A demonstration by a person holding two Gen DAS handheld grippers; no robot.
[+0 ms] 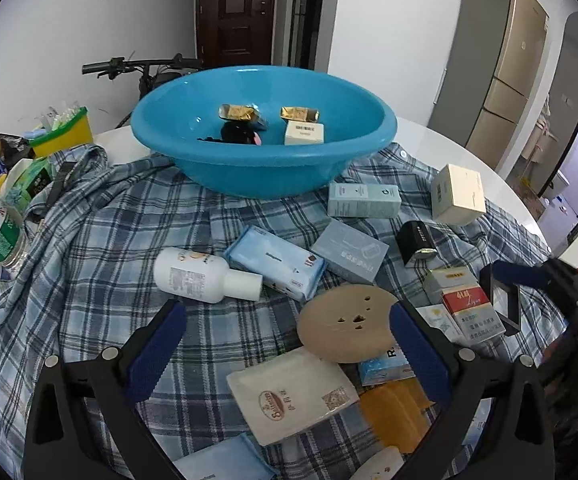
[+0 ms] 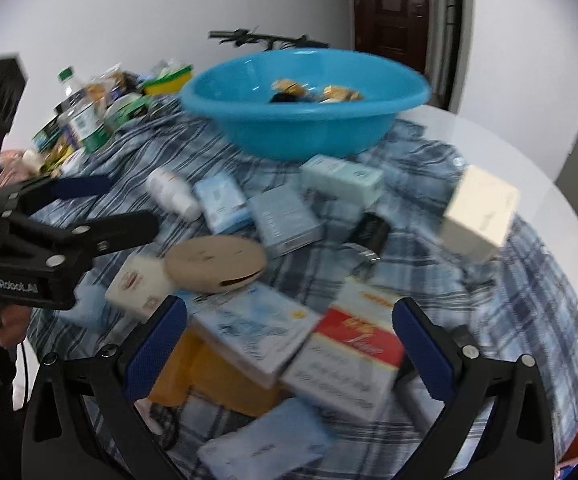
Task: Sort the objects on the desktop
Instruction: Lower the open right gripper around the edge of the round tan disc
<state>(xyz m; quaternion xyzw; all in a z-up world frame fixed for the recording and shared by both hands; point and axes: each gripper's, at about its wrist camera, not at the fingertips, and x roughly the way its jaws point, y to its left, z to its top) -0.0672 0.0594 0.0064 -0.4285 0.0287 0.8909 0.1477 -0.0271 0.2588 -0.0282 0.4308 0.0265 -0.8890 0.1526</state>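
Desktop objects lie scattered on a plaid cloth [image 1: 101,216], with the blue basin [image 1: 265,128] at the far side already holding a few items, so I take it as the sorting bin.

Left wrist view: my left gripper [image 1: 289,340] is spread wide and holds nothing. It hangs over the near clutter, the round tan disc [image 1: 345,322] just inside its right finger and a white packet [image 1: 293,396] below between the fingers, either a likely next pick. A white bottle [image 1: 205,276] lies on its side to the left.

Right wrist view, blurred: my right gripper [image 2: 289,344] also gapes empty above a red-and-white box [image 2: 349,352] and a pale blue box [image 2: 257,332], stacked loosely. The basin [image 2: 305,120] sits far beyond.
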